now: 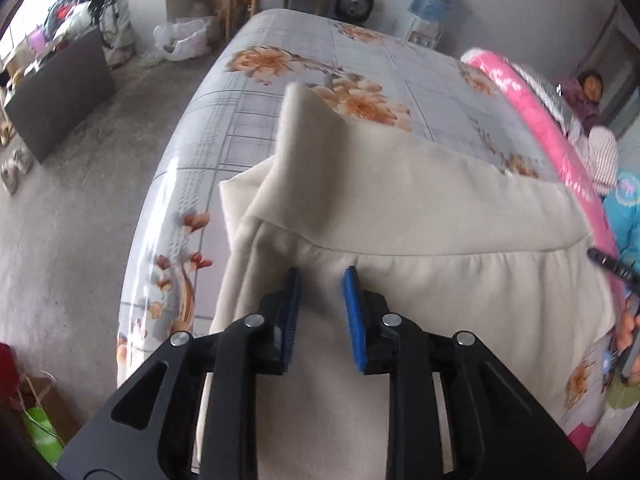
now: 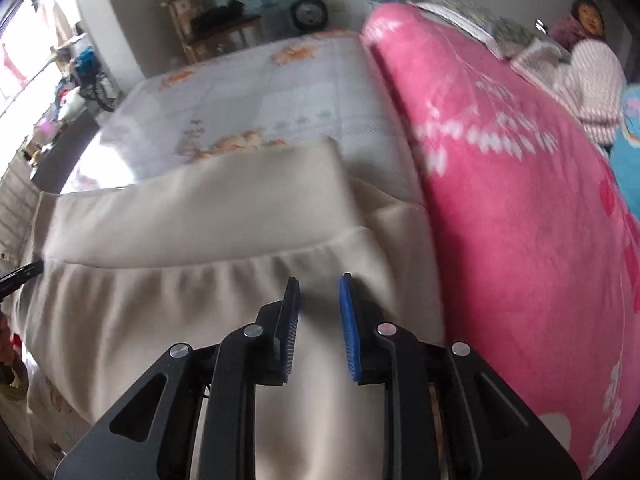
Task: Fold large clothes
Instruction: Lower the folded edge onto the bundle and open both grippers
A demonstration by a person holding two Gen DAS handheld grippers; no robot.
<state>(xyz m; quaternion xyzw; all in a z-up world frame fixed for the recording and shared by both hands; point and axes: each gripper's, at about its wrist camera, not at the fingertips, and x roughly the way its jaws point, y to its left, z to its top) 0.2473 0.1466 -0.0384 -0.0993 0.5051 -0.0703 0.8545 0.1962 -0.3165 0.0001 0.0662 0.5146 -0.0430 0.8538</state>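
Cream-coloured fabric garment [image 1: 400, 208] lies on the near part of the bed, on a pale grey sheet with an orange flower print [image 1: 304, 60]. A gathered seam runs left to right across the garment, with a flat band beyond it on the far side. The band's left end stands up in a peak; the rest lies flat.

Left gripper [image 1: 322, 276], black frame with blue pads, points steeply down at the cloth just near of the seam, toward the garment's left end. Jaws stand apart with a clear gap; cloth shows under the gap, nothing pinched.

Right gripper [image 2: 320, 284], same build, sits just near of the seam toward the garment's right end. Blue pads [image 2: 347, 312] also apart, nothing clamped; cloth beneath looks slightly puckered.

Pink fleece blanket with white pattern [image 2: 520, 200] lies along the right side of the bed, touching the garment's right edge. Far right, beyond the blanket, a person [image 2: 588, 80] sits in a pale knitted top. Concrete floor [image 1: 80, 200] to the left.
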